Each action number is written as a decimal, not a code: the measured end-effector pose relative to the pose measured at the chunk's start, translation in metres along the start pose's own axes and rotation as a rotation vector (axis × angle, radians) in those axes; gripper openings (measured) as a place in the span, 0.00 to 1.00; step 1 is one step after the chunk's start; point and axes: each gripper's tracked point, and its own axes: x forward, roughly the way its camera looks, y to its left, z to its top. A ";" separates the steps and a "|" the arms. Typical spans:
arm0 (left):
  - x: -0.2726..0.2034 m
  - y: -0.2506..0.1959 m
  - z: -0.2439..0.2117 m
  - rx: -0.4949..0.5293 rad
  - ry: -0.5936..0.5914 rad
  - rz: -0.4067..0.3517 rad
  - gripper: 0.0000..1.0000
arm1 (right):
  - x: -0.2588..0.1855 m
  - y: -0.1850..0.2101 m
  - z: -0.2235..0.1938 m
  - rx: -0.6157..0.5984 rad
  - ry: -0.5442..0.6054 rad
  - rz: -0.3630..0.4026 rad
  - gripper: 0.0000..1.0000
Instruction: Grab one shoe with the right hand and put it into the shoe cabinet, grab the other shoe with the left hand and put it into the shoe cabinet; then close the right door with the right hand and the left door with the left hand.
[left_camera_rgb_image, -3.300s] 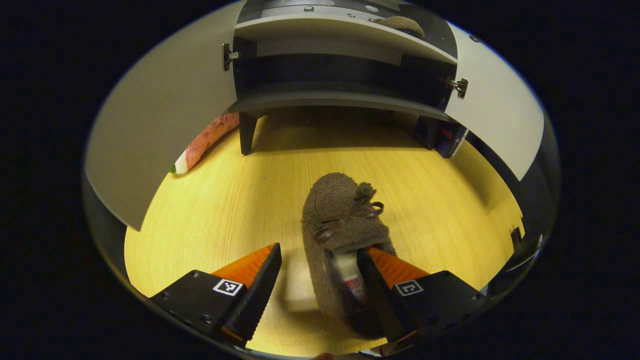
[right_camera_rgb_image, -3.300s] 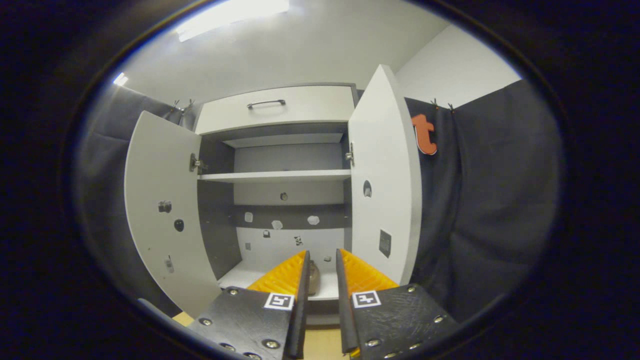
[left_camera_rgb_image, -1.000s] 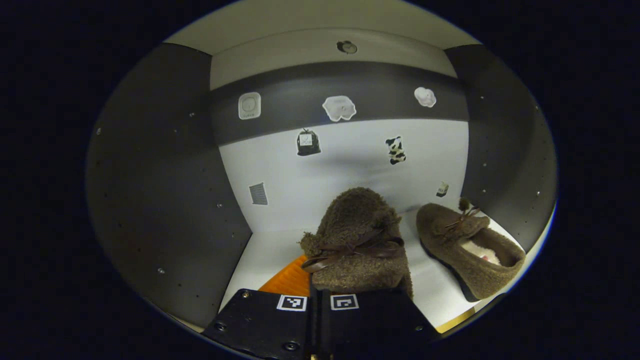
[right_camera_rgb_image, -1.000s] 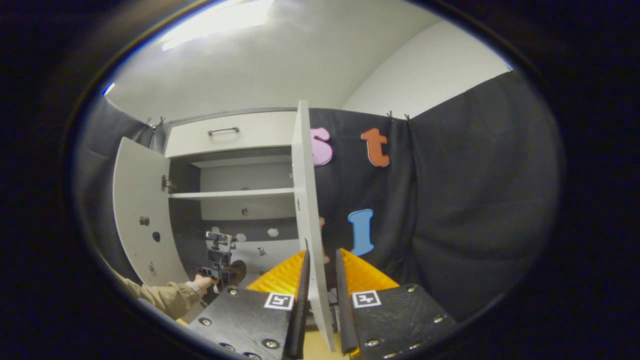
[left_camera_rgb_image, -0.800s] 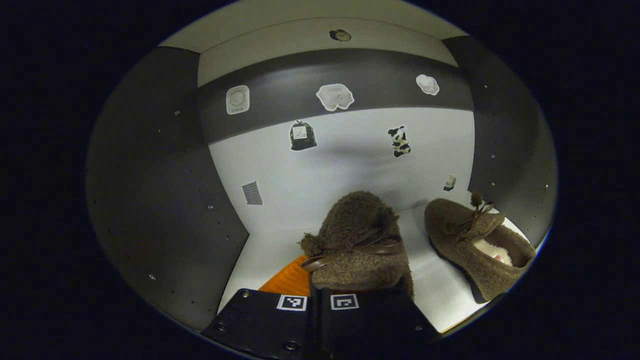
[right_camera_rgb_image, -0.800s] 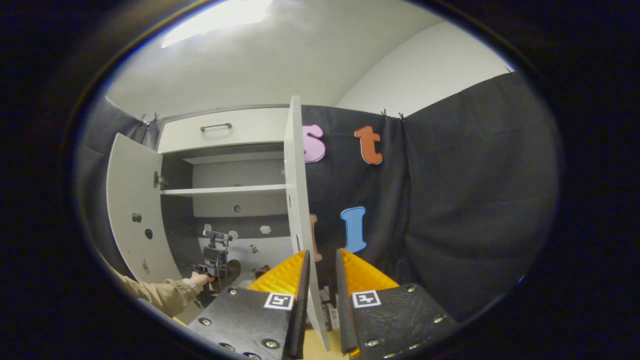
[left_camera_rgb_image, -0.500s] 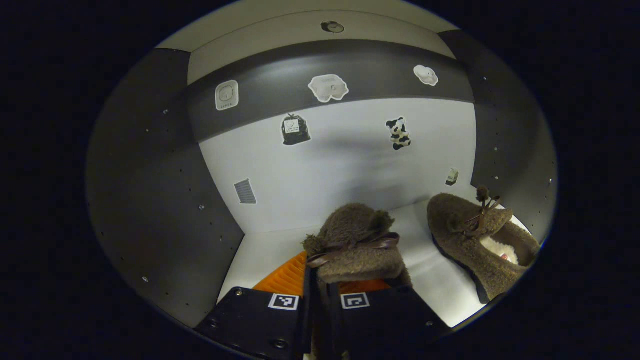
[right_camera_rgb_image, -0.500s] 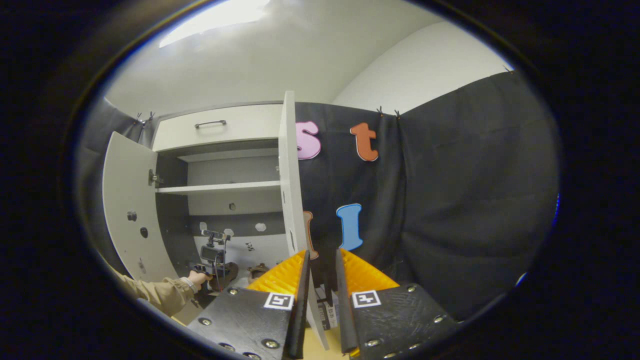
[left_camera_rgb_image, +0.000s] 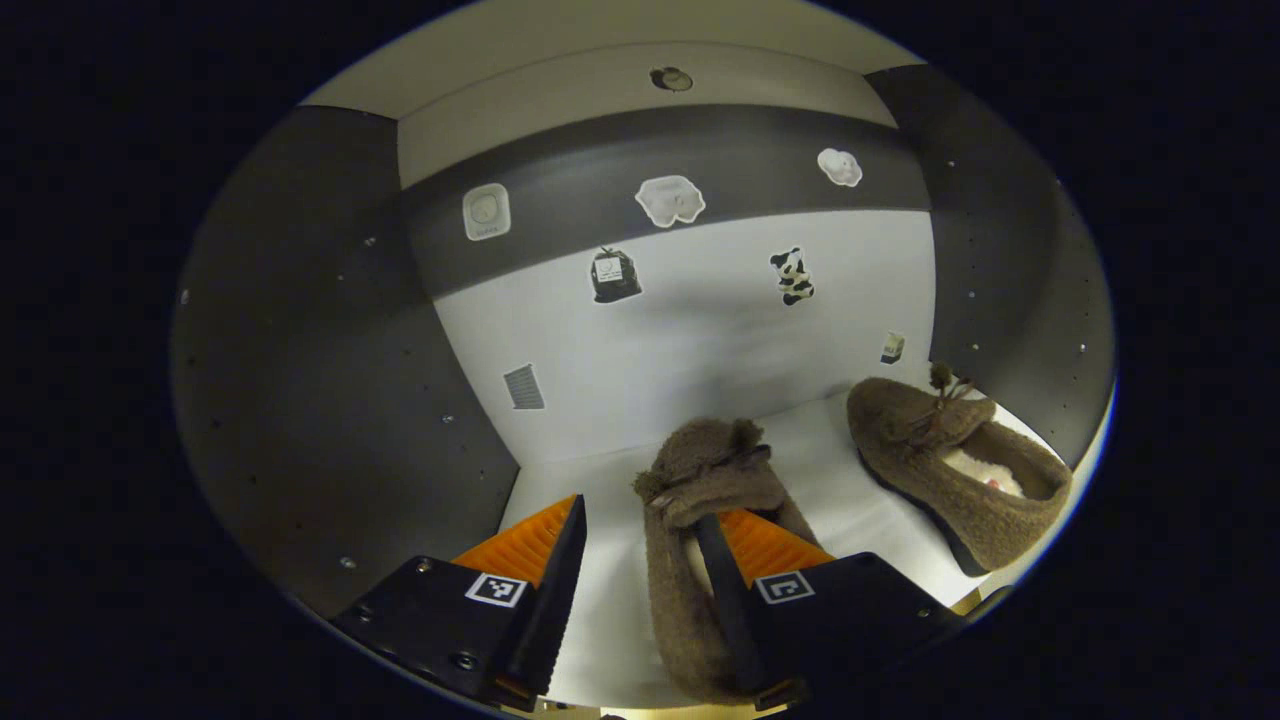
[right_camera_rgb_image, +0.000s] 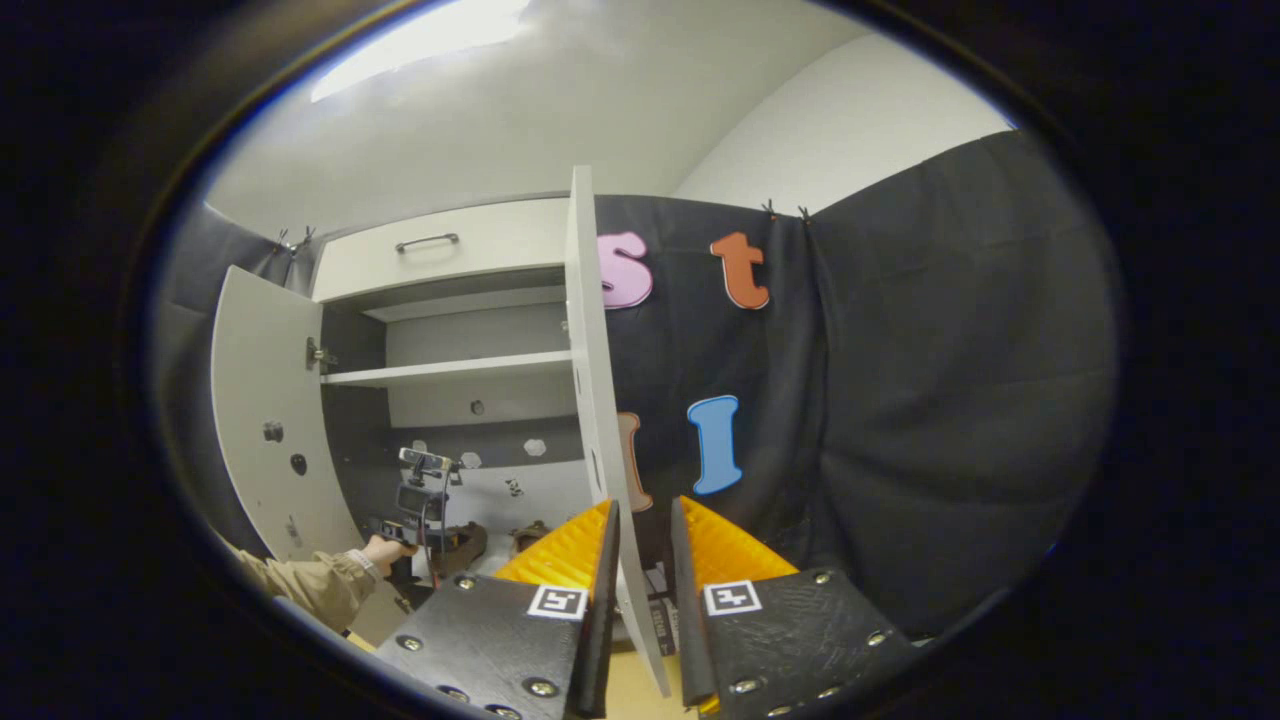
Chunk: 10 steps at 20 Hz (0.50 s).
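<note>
Cabinet (left_camera_rgb_image: 330, 400) floor is bearing both shoes: left gripper (left_camera_rgb_image: 640, 560), jaws wide, is straddling one shoe (left_camera_rgb_image: 700, 480); right gripper (right_camera_rgb_image: 640, 560), narrowly parted, empty, is facing right door (right_camera_rgb_image: 595, 400).

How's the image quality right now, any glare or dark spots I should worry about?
Left gripper view: cabinet interior dim, side walls nearly black, both shoes readable, fisheye bends the back panel. Right gripper view: ceiling light blown out, right door edge curved.
</note>
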 end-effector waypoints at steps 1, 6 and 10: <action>-0.011 -0.001 0.001 -0.005 -0.014 -0.013 0.68 | 0.001 0.001 -0.001 0.000 0.001 0.009 0.28; -0.089 -0.004 0.022 0.017 -0.151 -0.061 0.68 | 0.002 0.007 -0.002 0.002 0.006 0.056 0.28; -0.174 -0.013 0.043 -0.012 -0.275 -0.117 0.67 | 0.000 0.007 -0.010 -0.007 0.019 0.085 0.28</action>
